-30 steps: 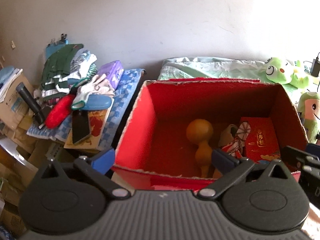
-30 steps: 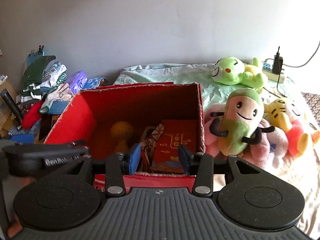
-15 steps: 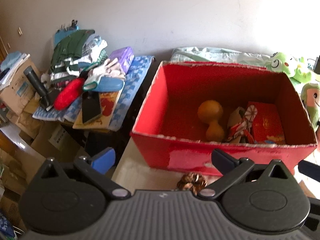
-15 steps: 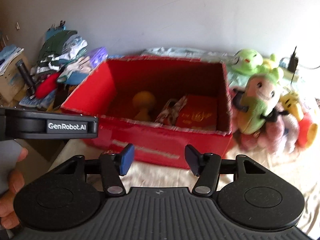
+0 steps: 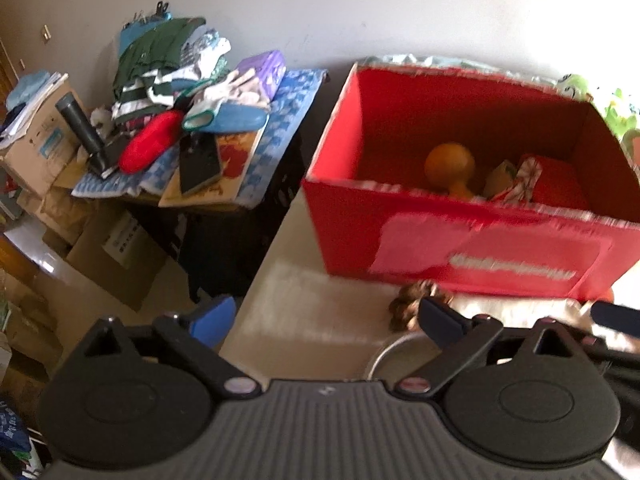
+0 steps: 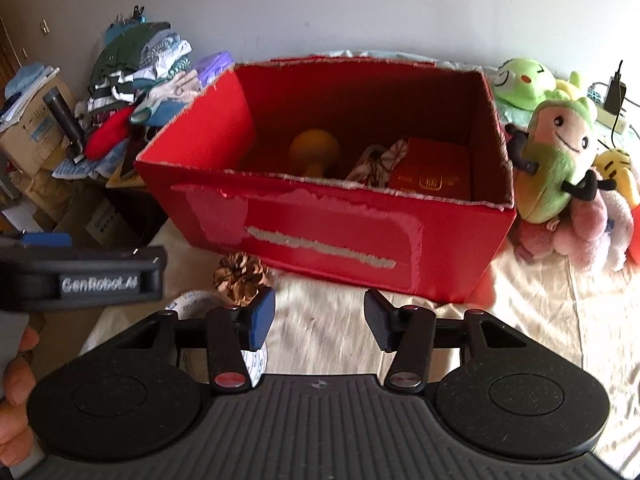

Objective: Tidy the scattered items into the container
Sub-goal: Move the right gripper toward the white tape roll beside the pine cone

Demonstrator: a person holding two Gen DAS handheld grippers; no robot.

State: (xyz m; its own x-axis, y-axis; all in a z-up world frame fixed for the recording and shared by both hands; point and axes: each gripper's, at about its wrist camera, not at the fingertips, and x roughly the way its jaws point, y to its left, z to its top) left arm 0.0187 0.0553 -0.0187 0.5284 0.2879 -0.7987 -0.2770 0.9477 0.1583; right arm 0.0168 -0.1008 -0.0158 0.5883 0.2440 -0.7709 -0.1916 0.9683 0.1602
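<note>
The red cardboard box [image 6: 320,232] stands on the bed, also in the left wrist view [image 5: 460,252]. Inside lie an orange gourd [image 6: 314,150], a patterned cloth piece [image 6: 378,162] and a red packet [image 6: 434,170]. A pine cone [image 6: 240,278] lies on the sheet in front of the box, also in the left wrist view [image 5: 416,302]. A white round container [image 6: 208,320] sits by the right gripper's left finger. My right gripper [image 6: 318,326] is open and empty, low before the box. My left gripper [image 5: 326,316] is open and empty, near the bed's left edge.
Plush toys [image 6: 560,160] crowd the right side of the box. A side table [image 5: 200,152] on the left carries clothes, a red pouch, a torch and books. Cardboard boxes [image 5: 40,148] stand on the floor. A power strip [image 6: 612,108] lies far right.
Both grippers have pulled back and down from over the box. The box front, the pine cone and the white container have come into view. Both stayed open.
</note>
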